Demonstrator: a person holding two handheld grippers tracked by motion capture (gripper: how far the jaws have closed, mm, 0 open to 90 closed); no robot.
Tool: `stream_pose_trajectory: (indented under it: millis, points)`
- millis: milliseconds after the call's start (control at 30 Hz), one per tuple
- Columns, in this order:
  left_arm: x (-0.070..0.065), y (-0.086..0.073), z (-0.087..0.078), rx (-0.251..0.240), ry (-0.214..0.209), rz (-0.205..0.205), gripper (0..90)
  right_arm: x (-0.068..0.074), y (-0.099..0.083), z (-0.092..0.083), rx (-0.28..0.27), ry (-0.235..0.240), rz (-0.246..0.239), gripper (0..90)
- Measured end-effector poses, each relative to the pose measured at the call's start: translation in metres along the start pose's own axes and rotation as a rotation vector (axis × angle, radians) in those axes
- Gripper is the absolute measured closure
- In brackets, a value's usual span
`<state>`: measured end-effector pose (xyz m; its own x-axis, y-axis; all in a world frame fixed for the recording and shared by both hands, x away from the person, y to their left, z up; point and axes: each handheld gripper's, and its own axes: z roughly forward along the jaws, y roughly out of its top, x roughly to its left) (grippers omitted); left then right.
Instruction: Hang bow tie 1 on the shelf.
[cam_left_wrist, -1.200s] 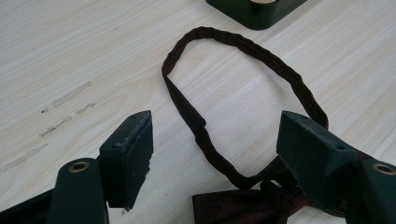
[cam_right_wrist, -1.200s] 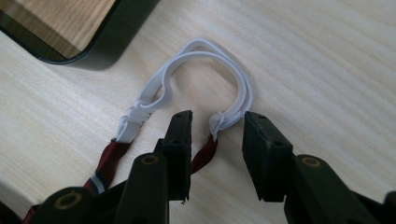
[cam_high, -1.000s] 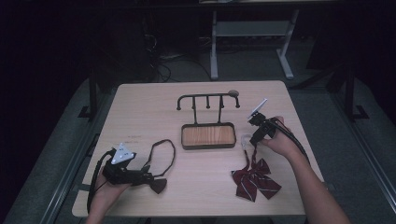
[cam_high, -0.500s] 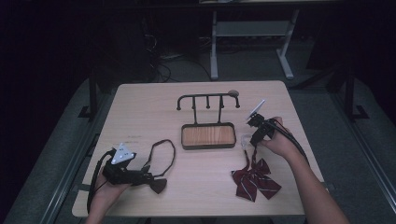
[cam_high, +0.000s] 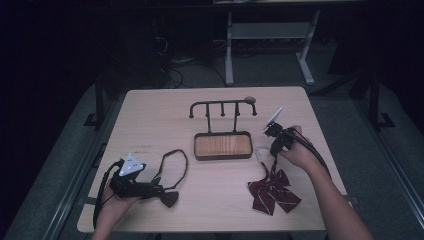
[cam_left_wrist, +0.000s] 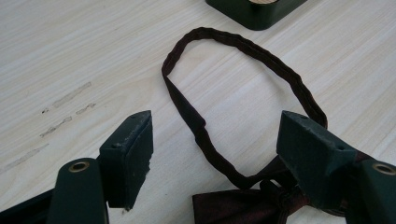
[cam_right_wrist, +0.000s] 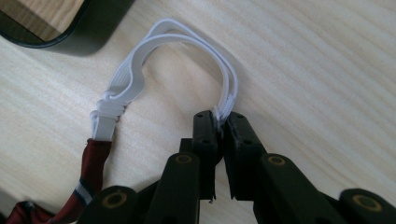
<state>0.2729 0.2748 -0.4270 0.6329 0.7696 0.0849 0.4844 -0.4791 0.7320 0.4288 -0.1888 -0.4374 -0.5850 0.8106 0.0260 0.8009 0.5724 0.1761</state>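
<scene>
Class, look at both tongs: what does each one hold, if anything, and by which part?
The right tongs have just closed on the white elastic loop of the striped bow tie. The left tongs stand open around the dark bow tie's strap, gripping nothing.

Dim lab, lone wooden table (cam_high: 165, 107), cables (cam_high: 172, 70) on floor
</scene>
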Motion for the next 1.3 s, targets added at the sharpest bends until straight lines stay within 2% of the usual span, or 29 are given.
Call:
stream_pose_trajectory:
  millis: [267,600,667,1033,1300]
  points:
    - [-0.001,0.0,0.0,0.004,-0.003,0.0,27.6,-0.002,-0.006,-0.011,-0.031,0.035,-0.002,83.6]
    - [-0.002,0.0,0.001,0.007,-0.002,0.005,27.7,-0.002,-0.017,-0.031,-0.093,0.131,-0.009,83.6]
    - [-0.002,0.001,0.002,0.008,-0.003,0.004,27.6,0.001,-0.017,-0.034,-0.084,0.124,-0.022,83.5]
    - [-0.003,0.001,0.002,0.007,-0.007,0.003,27.7,0.013,-0.018,-0.061,-0.128,0.139,-0.085,83.6]
    - [-0.003,0.0,0.002,0.008,-0.006,0.002,27.7,0.016,-0.019,-0.074,-0.155,0.155,-0.102,83.6]
